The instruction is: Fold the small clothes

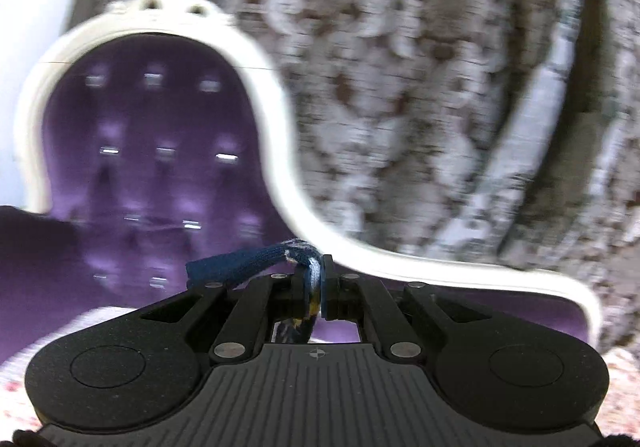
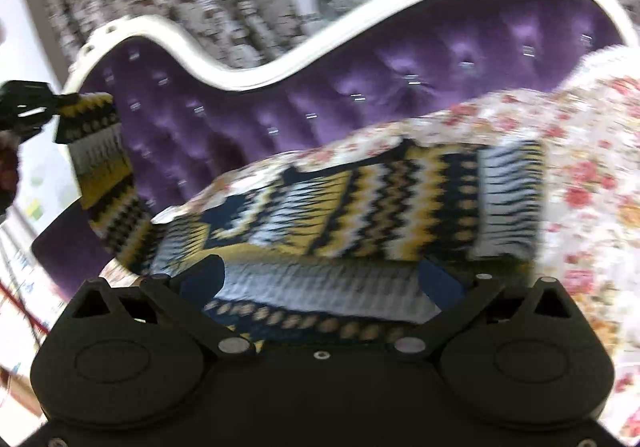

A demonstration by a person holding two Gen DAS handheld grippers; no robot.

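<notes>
My left gripper (image 1: pixel 316 279) is clamped on the cuff of the patterned sweater (image 2: pixel 360 199), its sleeve (image 2: pixel 96 151) lifted at far left while the body lies on the floral bedspread (image 2: pixel 580 175). My right gripper (image 2: pixel 320 287) stands wide just over the near hem, apparently gripping nothing, though blur hampers me. I'd carry the sleeve across the chest, keeping it taut. The headboard (image 2: pixel 360 87) bounds the far side; rightward lies room.

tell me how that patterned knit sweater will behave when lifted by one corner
Likely floppy: the part pinched in the left gripper hangs limp off the patterned knit sweater. Probably light, since a small pinch holds it up. It may drag across the floral bedspread, which could bunch.
</notes>
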